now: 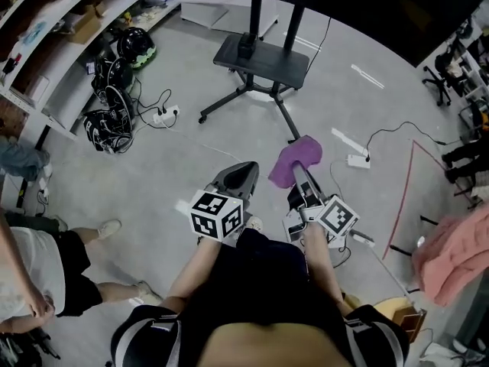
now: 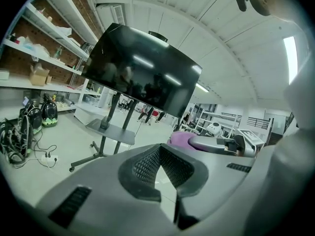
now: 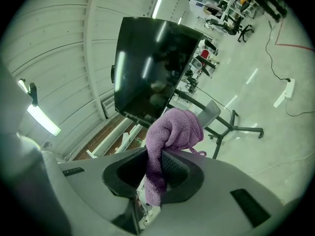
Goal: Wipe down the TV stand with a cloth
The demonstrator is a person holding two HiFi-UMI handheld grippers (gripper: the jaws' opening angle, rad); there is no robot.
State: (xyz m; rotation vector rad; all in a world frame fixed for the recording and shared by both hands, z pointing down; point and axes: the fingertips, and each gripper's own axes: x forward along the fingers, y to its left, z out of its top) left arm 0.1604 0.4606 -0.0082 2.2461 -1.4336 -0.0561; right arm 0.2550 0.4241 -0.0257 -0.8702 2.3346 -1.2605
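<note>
Left gripper (image 1: 243, 168): one. The forearm is stretched forward from the torso and the jaws point at the TV stand (image 1: 263, 58). The jaws seem drawn together at the tips with nothing between them, though the steep angle leaves this a little uncertain.

Right gripper (image 1: 300, 176): one. It is held just beside the left and level with it, forearm likewise extended, jaws pinched on the cloth (image 3: 173, 132).

Cloth: one, purple, bunched above the jaws, a tail hanging down between the pads.

TV stand: one, on splayed wheeled legs, with two uprights, one grey shelf (image 1: 260, 56) and one dark screen (image 2: 142, 75). It is well apart from both grippers.

Marker cubes (image 1: 216, 215): two, one per gripper.

Power strips (image 1: 357, 160): two, white, on the grey floor (image 1: 153, 182).
</note>
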